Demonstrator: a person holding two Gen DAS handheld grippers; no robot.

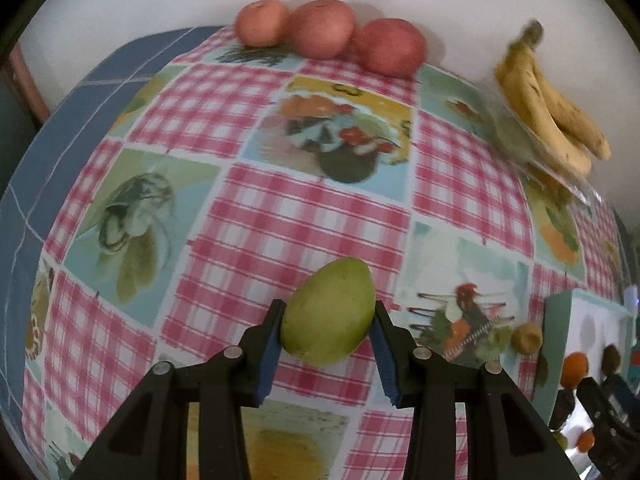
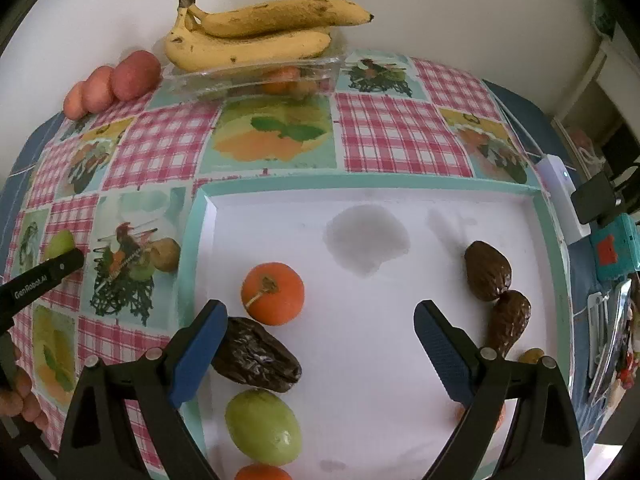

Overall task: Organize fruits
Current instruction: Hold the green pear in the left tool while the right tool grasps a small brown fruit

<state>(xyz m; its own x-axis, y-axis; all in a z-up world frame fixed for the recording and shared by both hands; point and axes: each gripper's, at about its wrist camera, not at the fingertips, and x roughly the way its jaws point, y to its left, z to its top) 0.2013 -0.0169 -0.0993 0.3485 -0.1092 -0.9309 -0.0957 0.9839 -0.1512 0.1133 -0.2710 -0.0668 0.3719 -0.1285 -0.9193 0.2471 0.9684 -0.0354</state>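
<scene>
My left gripper (image 1: 326, 324) is shut on a green mango-like fruit (image 1: 328, 316), with both blue pads pressing its sides over the checked tablecloth. In the right wrist view the same green fruit (image 2: 60, 242) shows behind the left gripper's finger (image 2: 60, 266), left of the tray. My right gripper (image 2: 320, 344) hangs open over the white tray (image 2: 360, 188) with nothing between its fingers. In the tray lie an orange (image 2: 273, 293), a dark wrinkled fruit (image 2: 256, 356), a green fruit (image 2: 262, 426) and two brown fruits (image 2: 487, 272).
Three red apples (image 1: 320, 28) line the back wall. Bananas (image 2: 256, 36) rest on a clear plastic box (image 2: 256, 76). A small yellow-brown fruit (image 2: 166, 254) lies just left of the tray. A white device (image 2: 560, 196) and a teal one (image 2: 614, 248) sit to the tray's right.
</scene>
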